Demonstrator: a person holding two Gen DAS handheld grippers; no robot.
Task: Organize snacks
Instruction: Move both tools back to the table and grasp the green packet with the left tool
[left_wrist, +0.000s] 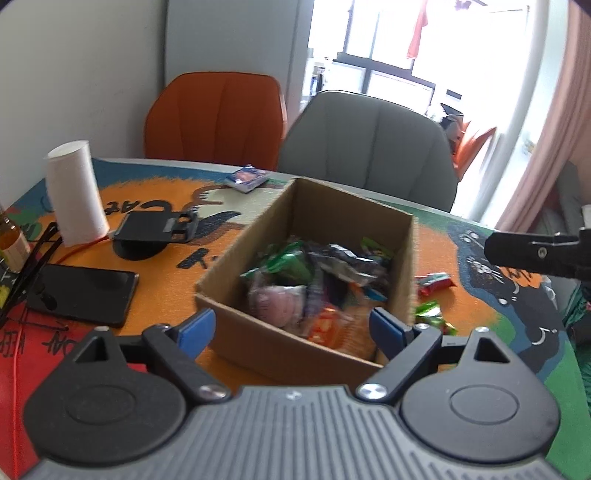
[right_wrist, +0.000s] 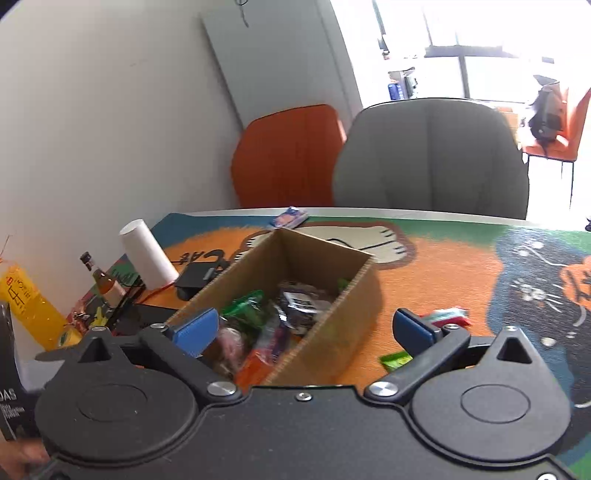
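An open cardboard box (left_wrist: 400, 254) (right_wrist: 354, 306) stands mid-table, holding several wrapped snacks (left_wrist: 295, 273) (right_wrist: 266, 321). Loose on the mat right of it lie a red-green snack (left_wrist: 436, 283) (right_wrist: 448, 316) and a green snack (left_wrist: 430, 314) (right_wrist: 397, 360). A blue snack packet (left_wrist: 246, 177) (right_wrist: 290, 218) lies at the far edge. My left gripper (left_wrist: 291, 330) is open and empty over the box's near wall. My right gripper (right_wrist: 308, 332) is open and empty above the box's near right corner; its body shows at the right in the left wrist view (left_wrist: 532, 251).
A colourful mat (right_wrist: 461, 266) covers the table. At the left are a white paper roll (left_wrist: 75, 192) (right_wrist: 147, 251), a black phone (left_wrist: 81, 291), a black stand (left_wrist: 155, 232), bottles (right_wrist: 29, 306) (right_wrist: 105, 280). An orange chair (left_wrist: 214, 118) and a grey chair (left_wrist: 369, 144) stand behind.
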